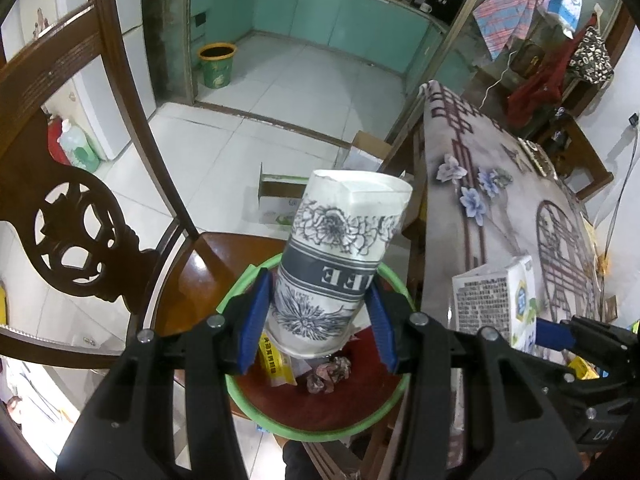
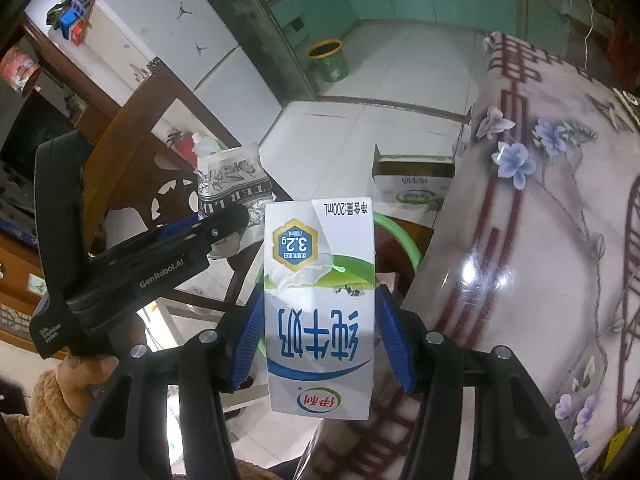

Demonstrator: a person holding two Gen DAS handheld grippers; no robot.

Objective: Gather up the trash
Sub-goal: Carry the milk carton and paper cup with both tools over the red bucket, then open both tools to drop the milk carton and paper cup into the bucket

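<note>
Two pieces of trash are in hand at once: the left gripper (image 1: 320,320) has its blue pads pressed on either side of a white paper cup printed with grey flowers and a dark lettered band (image 1: 340,256), and the right gripper (image 2: 320,340) is clamped on a white and green milk carton with blue Chinese lettering (image 2: 320,308). The cup hangs tilted, base down, directly over a round basin with a green rim and dark red inside (image 1: 320,432) that sits on the seat of a dark brown carved wooden chair (image 1: 76,216); a yellow packet (image 1: 276,364) and a crumpled pinkish paper wad (image 1: 328,370) already lie in the basin. The step in hand looks like dropping the cup, and it is best done by lowering the base a little toward the middle of the basin before parting the pads, so the light cup does not bounce off the rim onto the tiled floor. The carton waits just to the right, near the edge of the table with the floral, red-lined cover (image 2: 540,240); bringing it across calls for care, because the table edge crowds the basin's right side and the chair back rises on the left. Open room lies ahead, over the floor toward the cardboard box (image 1: 280,196). The two grippers are close, so moving one at a time would avoid a knock.
</note>
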